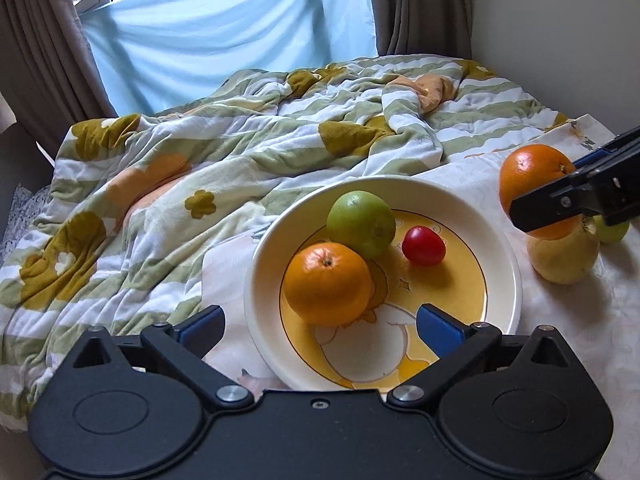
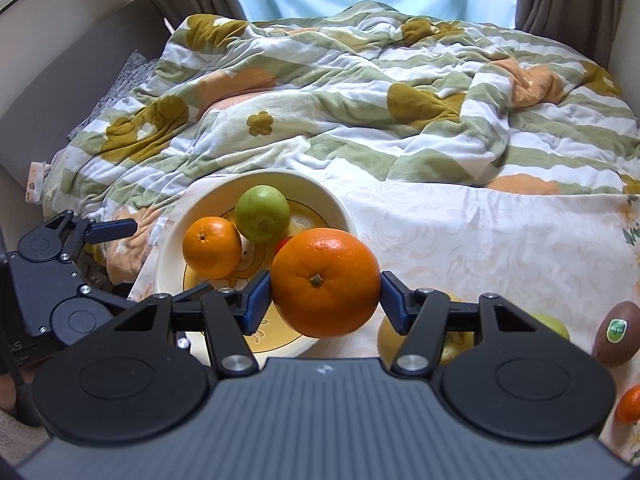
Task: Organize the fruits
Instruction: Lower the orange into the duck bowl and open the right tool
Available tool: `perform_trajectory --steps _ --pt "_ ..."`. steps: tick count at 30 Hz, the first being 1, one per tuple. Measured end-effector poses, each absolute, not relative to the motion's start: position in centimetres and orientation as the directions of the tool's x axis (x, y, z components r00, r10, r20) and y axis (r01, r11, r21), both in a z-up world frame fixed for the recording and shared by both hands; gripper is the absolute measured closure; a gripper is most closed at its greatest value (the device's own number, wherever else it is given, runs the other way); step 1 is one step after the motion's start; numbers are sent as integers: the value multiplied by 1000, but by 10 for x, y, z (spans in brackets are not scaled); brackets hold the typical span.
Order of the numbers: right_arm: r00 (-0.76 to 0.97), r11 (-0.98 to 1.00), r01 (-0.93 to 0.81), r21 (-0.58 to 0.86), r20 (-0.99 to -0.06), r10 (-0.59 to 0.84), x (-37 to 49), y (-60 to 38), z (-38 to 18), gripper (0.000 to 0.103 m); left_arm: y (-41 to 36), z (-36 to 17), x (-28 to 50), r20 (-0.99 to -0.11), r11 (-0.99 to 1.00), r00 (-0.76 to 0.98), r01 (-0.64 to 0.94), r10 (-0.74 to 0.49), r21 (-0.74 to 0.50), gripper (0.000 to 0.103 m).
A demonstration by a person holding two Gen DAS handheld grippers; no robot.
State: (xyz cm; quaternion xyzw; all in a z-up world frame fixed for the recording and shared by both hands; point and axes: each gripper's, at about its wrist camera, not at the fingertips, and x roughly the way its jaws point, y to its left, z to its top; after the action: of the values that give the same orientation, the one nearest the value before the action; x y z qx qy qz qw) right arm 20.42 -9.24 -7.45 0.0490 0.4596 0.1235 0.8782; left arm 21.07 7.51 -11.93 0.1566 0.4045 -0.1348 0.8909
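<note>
Bedding: a rumpled quilt with green and white stripes and mustard flowers (image 2: 360, 92) fills the far half of both views, with a pale blue curtain (image 1: 224, 32) hung over the window behind it
Cloth: a white cloth with a faint leaf pattern (image 2: 480, 232) lies over the near part of the bed, under the dish and the loose fruit
Dish: a cream round plate with a yellow cartoon centre (image 1: 504, 280) sits on the cloth, left of the loose fruit
Left tongs: the black left gripper with blue pads (image 1: 320, 326) hovers at the near rim of the plate, jaws spread wide with nothing between them
Right tongs: the black right gripper with blue pads (image 2: 325, 300) is clamped on a big glossy orange (image 2: 326, 282), one pad on each side, stem end toward the camera; the fruit hangs above the cloth at the plate's near right edge
In the plate: a smaller orange (image 1: 327, 284) near left, touching a green apple (image 1: 361, 224) behind it, and a small red tomato (image 1: 423, 246) lying apart to their right
On the cloth, right of the plate: a yellow pear-like fruit (image 1: 560, 260) below the held orange, a small green fruit (image 1: 610, 232) just behind it, mostly hidden
Near right edge: a brown kiwi with a green sticker (image 2: 616, 334), and a small orange fruit (image 2: 630, 404) cut off by the frame
</note>
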Motion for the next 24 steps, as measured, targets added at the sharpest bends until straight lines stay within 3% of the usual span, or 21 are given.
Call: perform_trajectory --steps 12,24 --pt "476 928 -320 191 -815 332 219 -63 -92 29 85 -119 173 -789 955 608 277 -85 110 0" --pt "424 918 -350 187 -842 334 228 -35 -120 29 95 -123 166 -797 973 602 213 -57 91 0"
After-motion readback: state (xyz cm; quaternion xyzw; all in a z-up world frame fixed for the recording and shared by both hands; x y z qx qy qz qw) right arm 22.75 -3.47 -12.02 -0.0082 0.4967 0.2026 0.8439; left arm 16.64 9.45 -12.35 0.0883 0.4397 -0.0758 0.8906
